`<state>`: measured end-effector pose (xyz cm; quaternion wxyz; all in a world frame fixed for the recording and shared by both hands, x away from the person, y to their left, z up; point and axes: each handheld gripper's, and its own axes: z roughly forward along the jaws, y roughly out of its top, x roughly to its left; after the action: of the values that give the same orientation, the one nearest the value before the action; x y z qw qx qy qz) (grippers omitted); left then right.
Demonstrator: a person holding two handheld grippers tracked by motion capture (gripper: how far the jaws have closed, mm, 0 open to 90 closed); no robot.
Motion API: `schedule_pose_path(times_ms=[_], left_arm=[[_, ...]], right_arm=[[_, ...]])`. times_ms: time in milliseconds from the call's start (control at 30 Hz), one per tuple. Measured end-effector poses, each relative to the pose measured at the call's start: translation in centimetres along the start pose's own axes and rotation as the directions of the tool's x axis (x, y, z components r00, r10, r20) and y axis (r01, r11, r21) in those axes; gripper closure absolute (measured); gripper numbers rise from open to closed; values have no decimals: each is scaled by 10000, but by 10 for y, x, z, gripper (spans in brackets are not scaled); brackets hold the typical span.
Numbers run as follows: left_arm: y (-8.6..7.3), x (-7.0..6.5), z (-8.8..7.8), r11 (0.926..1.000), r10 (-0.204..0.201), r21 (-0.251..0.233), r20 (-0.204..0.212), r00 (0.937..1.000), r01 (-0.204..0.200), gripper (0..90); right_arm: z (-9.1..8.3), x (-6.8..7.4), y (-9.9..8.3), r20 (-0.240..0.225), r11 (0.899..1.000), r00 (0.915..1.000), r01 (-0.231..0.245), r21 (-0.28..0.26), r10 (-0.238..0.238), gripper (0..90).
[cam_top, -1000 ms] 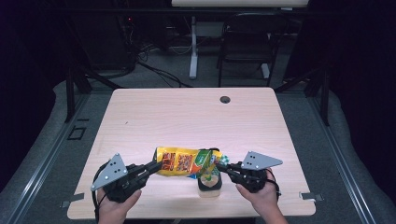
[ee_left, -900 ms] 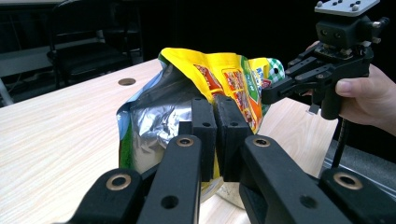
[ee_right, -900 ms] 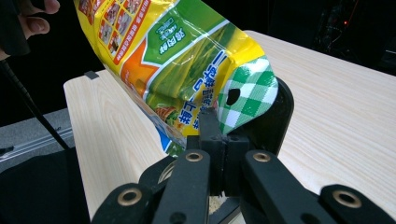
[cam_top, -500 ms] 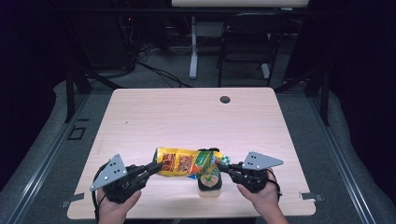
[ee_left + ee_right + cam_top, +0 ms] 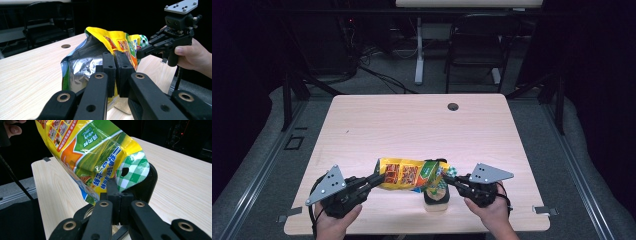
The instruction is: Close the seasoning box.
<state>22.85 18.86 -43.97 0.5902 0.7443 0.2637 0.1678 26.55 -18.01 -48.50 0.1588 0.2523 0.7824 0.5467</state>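
A yellow and green snack bag (image 5: 412, 174) hangs level between my two grippers, just above the table's front edge. My left gripper (image 5: 379, 179) is shut on its left end; in the left gripper view the jaws (image 5: 115, 66) pinch the bag's edge beside its silver lining (image 5: 82, 65). My right gripper (image 5: 450, 179) is shut on the right end, clamping the green checkered corner (image 5: 132, 173) of the bag (image 5: 95, 152). Under that corner stands a black-rimmed container (image 5: 436, 196) with pale grains inside (image 5: 115, 228). My right gripper (image 5: 142, 53) also appears across the bag in the left gripper view.
The pale wooden table (image 5: 412, 125) has a round cable hole (image 5: 453, 106) near its far edge. A dark chair (image 5: 477, 50) and desk legs stand beyond it. The container sits close to the front edge (image 5: 412, 231).
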Motion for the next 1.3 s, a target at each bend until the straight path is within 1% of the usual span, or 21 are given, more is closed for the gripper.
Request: schedule_pose_path(times_ms=[200,233,400,600,700,733,767,800,867,1033,1300], left_arm=[[-1,0,0,9999,-82,-71,55,10000,82,878],[-1,0,0,9999,-96,-60,-63,9999,96,879],[-2,1,0,9999,-154,-56,50,9999,154,878],[-2,1,0,9998,-201,-23,-4,9998,201,878],[-2,2,0,9998,-217,14,44,9998,217,878],[-2,1,0,9997,-228,-27,-83,9997,228,878],[-2,1,0,9997,-245,-29,-91,9997,244,878],[-2,2,0,9996,-270,-21,42,9996,270,878],[-3,2,0,9996,-283,6,52,9996,283,878],[-3,2,0,9996,-287,3,58,9996,287,878],[-3,1,0,9994,-328,-66,102,9994,328,878]], right_arm=[[0,0,-1,-31,10000,10000,-42,-31,42,900],[0,0,-1,-39,10000,10000,-48,-29,47,900],[0,-1,-2,-88,9999,9999,-108,-68,107,900],[0,0,-2,-51,9999,9999,-120,-64,119,900],[1,0,-2,-63,9998,9999,-157,-108,157,900],[1,0,-2,-74,9998,9999,-157,-107,156,900],[1,0,-3,-91,9998,9998,-182,-120,181,900],[1,0,-3,-85,9998,9998,-169,-97,168,900],[1,-1,-3,-85,9999,9998,-151,-54,151,900],[2,0,-4,-180,9992,9992,-360,-162,357,900],[1,-1,-5,-236,9989,9988,-443,-148,439,900]])
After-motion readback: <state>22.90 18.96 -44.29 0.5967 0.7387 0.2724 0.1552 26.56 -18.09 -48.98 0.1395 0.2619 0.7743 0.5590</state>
